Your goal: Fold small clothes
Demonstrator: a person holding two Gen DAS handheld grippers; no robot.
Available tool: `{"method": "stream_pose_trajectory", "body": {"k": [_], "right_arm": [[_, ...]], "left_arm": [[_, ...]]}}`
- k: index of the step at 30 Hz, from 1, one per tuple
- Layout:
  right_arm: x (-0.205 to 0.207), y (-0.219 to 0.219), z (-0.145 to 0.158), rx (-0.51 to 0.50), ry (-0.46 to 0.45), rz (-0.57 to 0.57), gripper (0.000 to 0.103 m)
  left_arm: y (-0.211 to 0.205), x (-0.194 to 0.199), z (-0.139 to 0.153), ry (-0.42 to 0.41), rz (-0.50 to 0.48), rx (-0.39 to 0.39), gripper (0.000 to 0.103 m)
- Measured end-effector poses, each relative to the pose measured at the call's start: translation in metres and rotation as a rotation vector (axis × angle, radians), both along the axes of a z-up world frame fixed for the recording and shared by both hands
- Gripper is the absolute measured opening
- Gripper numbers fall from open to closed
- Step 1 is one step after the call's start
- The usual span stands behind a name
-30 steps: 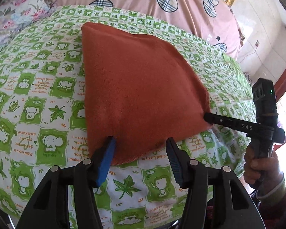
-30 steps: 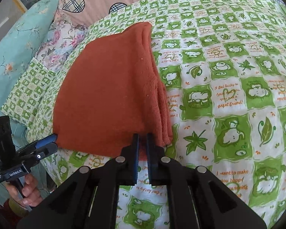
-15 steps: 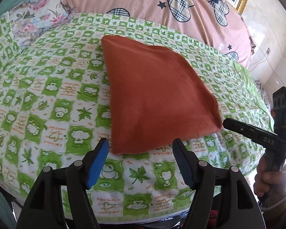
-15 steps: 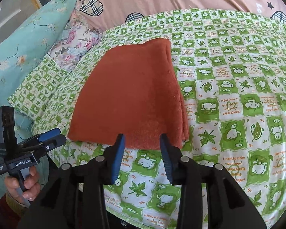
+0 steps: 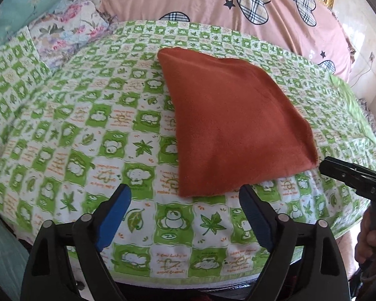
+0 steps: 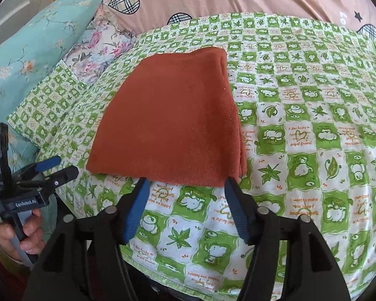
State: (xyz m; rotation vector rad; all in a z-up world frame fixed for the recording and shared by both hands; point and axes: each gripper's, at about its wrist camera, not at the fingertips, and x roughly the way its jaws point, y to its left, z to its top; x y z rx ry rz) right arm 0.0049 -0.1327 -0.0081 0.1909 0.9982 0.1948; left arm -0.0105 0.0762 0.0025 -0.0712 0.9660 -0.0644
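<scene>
Your left gripper (image 5: 185, 200) stood wide, its blue pads (image 5: 114, 215) clear of everything; the jaws had just been opening, and nothing lay between them but the printed sheet. The near hem of the rust-orange cloth (image 5: 233, 128) sat just beyond the tips, toward twelve o'clock, close to the pads but apart from them.

Your right gripper (image 6: 185, 200) was parted as well, though less widely (its jaws had likewise just been opening). The cloth's near edge (image 6: 173, 125) ran across just beyond both tips, and I could not tell whether it brushed them; no pad pressed on it.

From the left camera your other tool poked in at three o'clock, its nose just beside the cloth's right-hand corner. From the right camera the left tool sat at eight o'clock, clear of the cloth, with your hand (image 6: 25, 235) on its handle.

The cloth lay flat and folded in layers near the middle of the green checked bedspread (image 6: 313, 150), with stacked edges showing down its right side. The pink heart-print quilt (image 5: 213, 0) rose behind it.

I judged this the release after a fold: the piece looked finished and squared. Your next move probably called for backing both tools away without snagging that near hem, then either setting the cloth aside or reaching for another item, none of which was in view.
</scene>
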Motion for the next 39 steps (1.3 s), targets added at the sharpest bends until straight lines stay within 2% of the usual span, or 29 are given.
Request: {"method": "stream_pose_trajectory", "body": {"k": [3,13,23,27,31,39], "right_arm": [[-0.008,-0.001,0.000,-0.011,0.001,0.000,0.077],[-0.015,-0.001,0.003,-0.053,0.014,0.028,0.086],[-0.006,0.012,0.048,-0.111,-0.081,0.116,0.095],[0.001,0.015,0.061,-0.138,-0.126,0.124,0.103],[0.009,0.015,0.050,-0.132,-0.094,0.118,0.103],[0.013,0.017,0.010,-0.095,0.012,0.116,0.102]], "left_arm": [[-0.001,-0.002,0.004,-0.001,0.020,0.035,0.102],[-0.008,-0.005,0.009,-0.010,0.016,0.143,0.102],[-0.006,-0.005,0.030,-0.052,0.019,0.246,0.102],[-0.001,-0.005,0.052,-0.098,0.013,0.241,0.102],[0.001,-0.001,0.065,-0.133,0.016,0.236,0.102],[-0.006,0.004,0.034,-0.062,0.004,0.220,0.102]]}}
